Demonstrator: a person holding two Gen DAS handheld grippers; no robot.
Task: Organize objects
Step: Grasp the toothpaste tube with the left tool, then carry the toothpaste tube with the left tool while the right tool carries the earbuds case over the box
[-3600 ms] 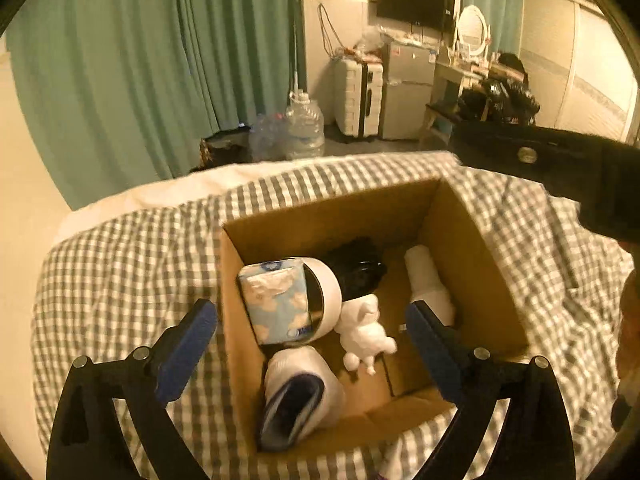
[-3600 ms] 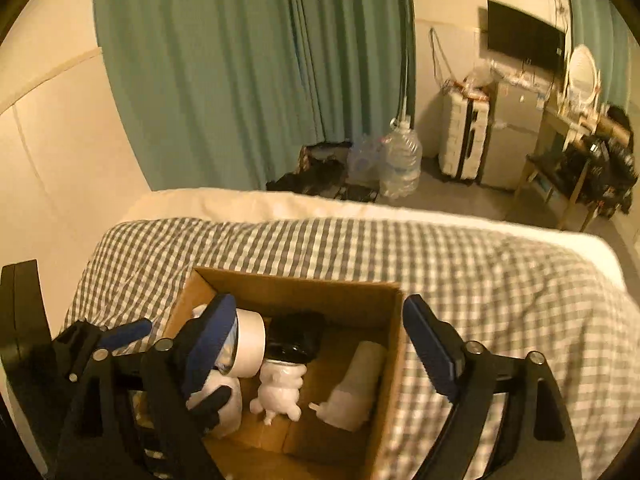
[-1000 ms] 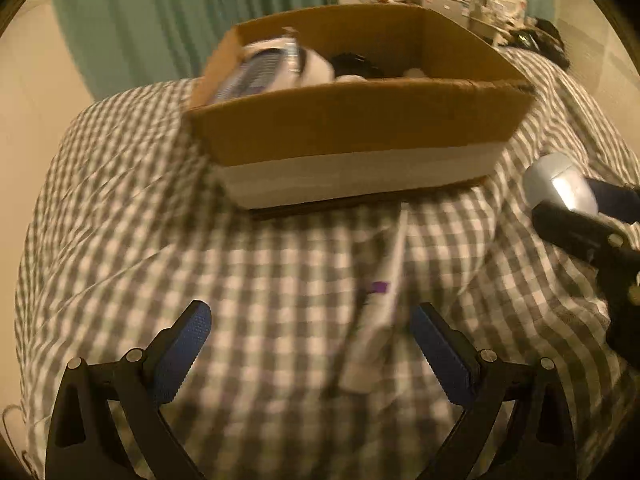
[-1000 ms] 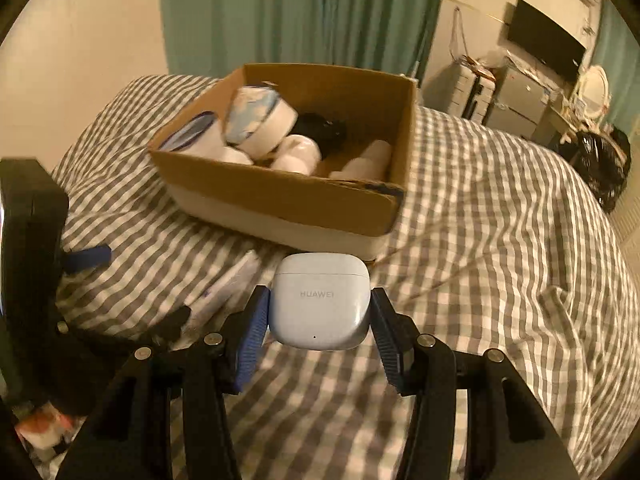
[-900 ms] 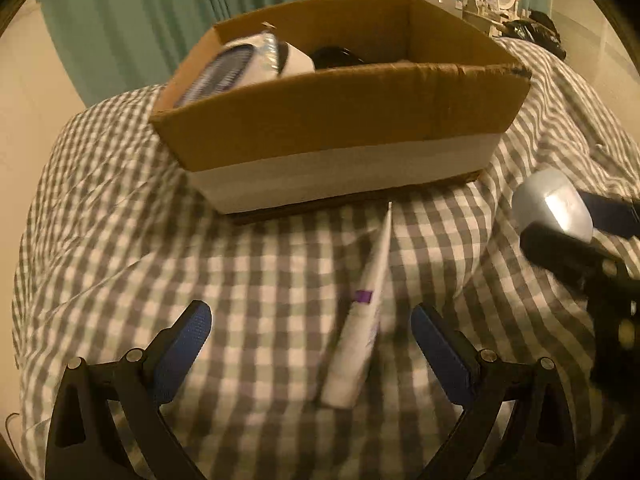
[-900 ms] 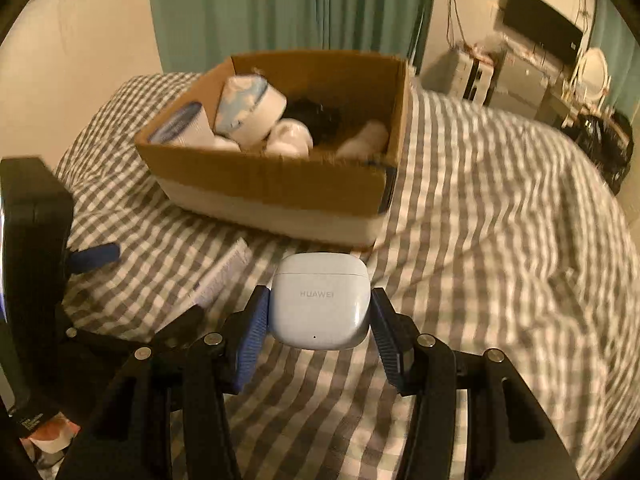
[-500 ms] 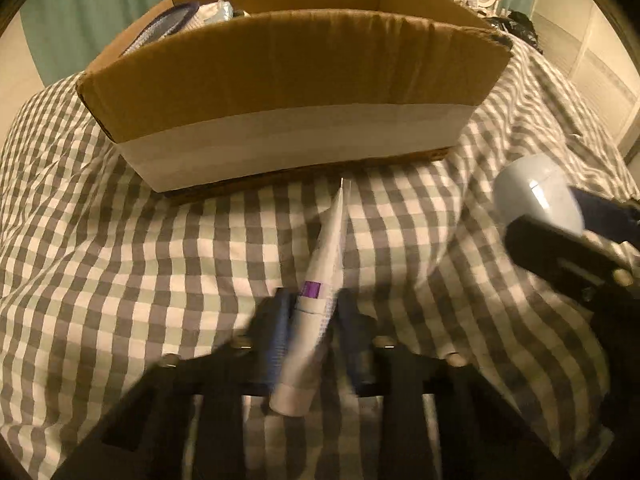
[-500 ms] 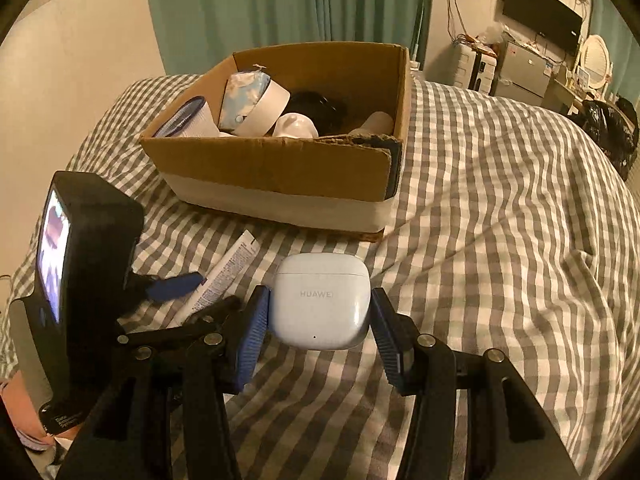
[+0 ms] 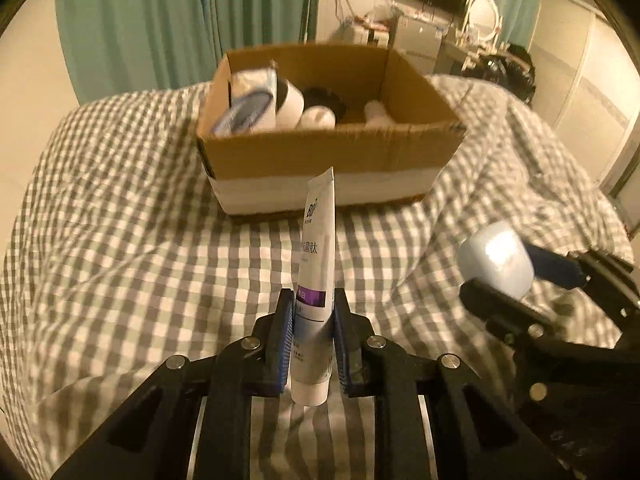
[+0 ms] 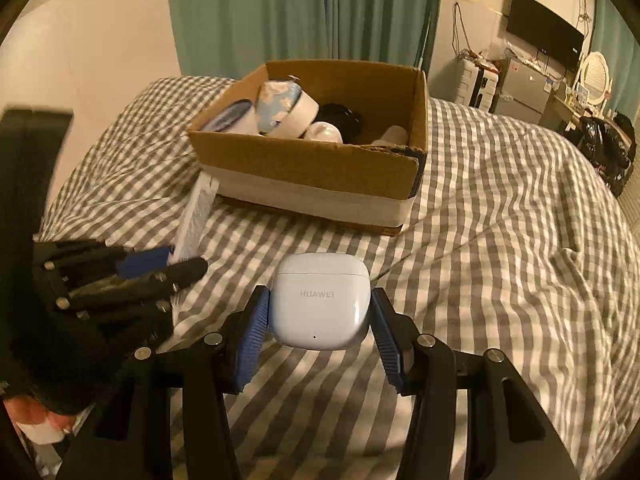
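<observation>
The left claw (image 9: 313, 344) pinches a white tube (image 9: 315, 280) near its cap end, holding it clear of the checked bed (image 9: 120, 240), crimped end pointing at the cardboard box (image 9: 320, 156). The right claw (image 10: 318, 320) grips a white earbud case (image 10: 319, 306) by its sides, above the bed in front of the box's near wall. Rolls and small white items lie in the box, which sits toward the bed's far edge
</observation>
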